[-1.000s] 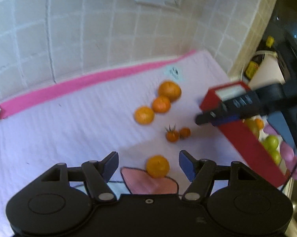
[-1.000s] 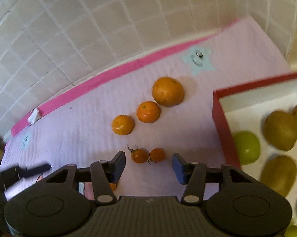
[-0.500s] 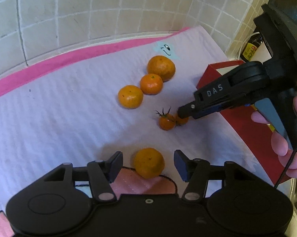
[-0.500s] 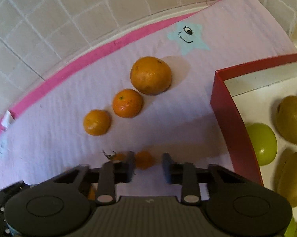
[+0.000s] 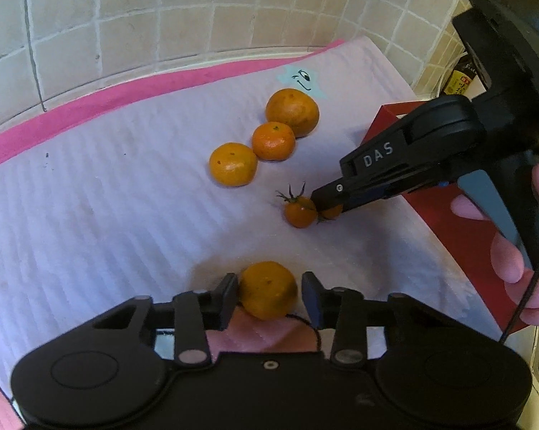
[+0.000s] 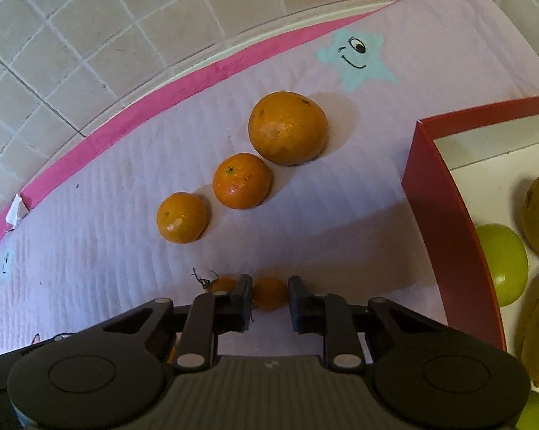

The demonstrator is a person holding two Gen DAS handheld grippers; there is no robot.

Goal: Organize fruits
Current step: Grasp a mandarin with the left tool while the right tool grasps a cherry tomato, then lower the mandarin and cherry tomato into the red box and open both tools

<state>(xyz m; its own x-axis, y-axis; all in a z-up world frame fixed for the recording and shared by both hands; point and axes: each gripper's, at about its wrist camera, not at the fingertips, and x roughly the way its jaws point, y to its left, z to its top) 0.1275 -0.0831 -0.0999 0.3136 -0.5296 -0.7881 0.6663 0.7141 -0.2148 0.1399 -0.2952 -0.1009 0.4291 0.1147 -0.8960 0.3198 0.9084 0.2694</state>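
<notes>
Your left gripper [image 5: 269,295] is closing around the orange [image 5: 268,289]. Your right gripper [image 6: 269,295] is pinching a little tomato [image 6: 269,293]; squeezing harder could squash it.

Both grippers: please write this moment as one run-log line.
left gripper: closing around mandarin | right gripper: shut on cherry tomato | red box: fruit inside

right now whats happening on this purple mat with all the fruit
A person is sorting fruit with a handheld gripper in each hand. The right gripper is shut on a small orange cherry tomato beside a stemmed one. The left gripper is closing around a small orange mandarin. Three more mandarins sit in a row; a red box holds green and brown fruit.
</notes>
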